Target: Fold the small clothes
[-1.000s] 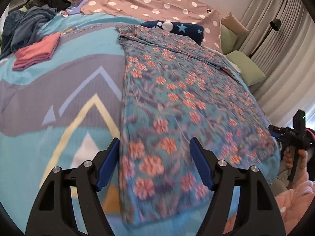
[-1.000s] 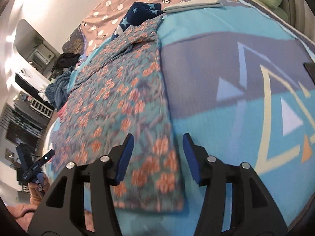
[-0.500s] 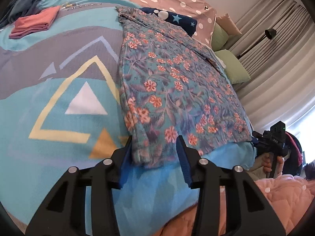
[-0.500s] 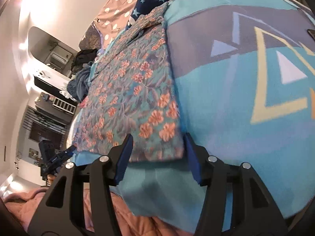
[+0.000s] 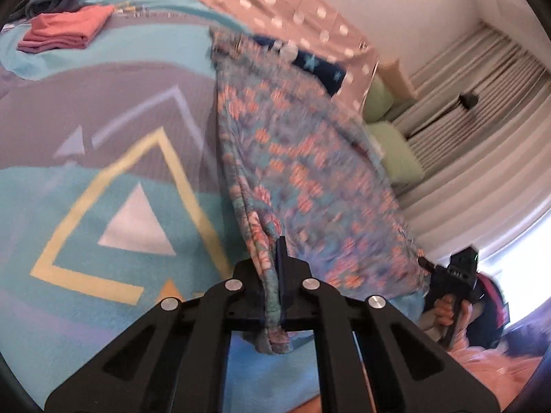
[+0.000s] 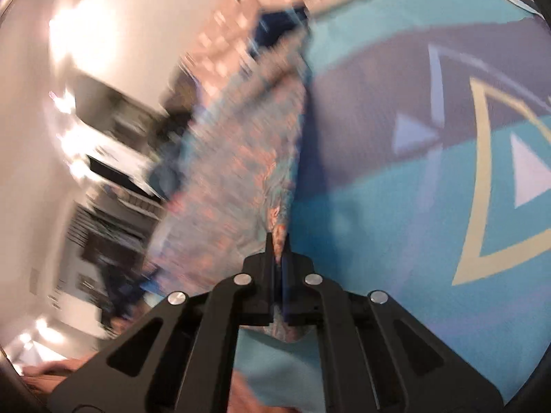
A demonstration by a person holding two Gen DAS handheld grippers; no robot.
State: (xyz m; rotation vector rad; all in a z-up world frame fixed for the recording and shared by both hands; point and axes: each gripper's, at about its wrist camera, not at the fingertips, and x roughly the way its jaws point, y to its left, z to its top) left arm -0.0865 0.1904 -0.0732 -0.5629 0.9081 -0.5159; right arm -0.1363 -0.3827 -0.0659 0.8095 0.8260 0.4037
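Note:
A floral blue garment with orange flowers (image 5: pixel 303 158) stretches across the bed from near edge to pillows. My left gripper (image 5: pixel 275 251) is shut on its near left corner, and the cloth hangs bunched between the jaws. My right gripper (image 6: pixel 278 241) is shut on the near right corner of the same garment (image 6: pixel 241 158), and it also shows in the left wrist view (image 5: pixel 454 275) at the garment's right end. The near hem is lifted off the blanket. Both views are blurred by motion.
The bed carries a teal and grey blanket with triangles (image 5: pixel 103 179). A folded pink garment (image 5: pixel 65 31) lies at far left. A dark star-print item (image 5: pixel 320 65), polka-dot cover (image 5: pixel 275 10) and green pillows (image 5: pixel 396 151) sit at the head. Curtains (image 5: pixel 475 103) hang right.
Both grippers have shut on the garment's near corners and raised the hem off the blanket. Earlier they were open around the edge.

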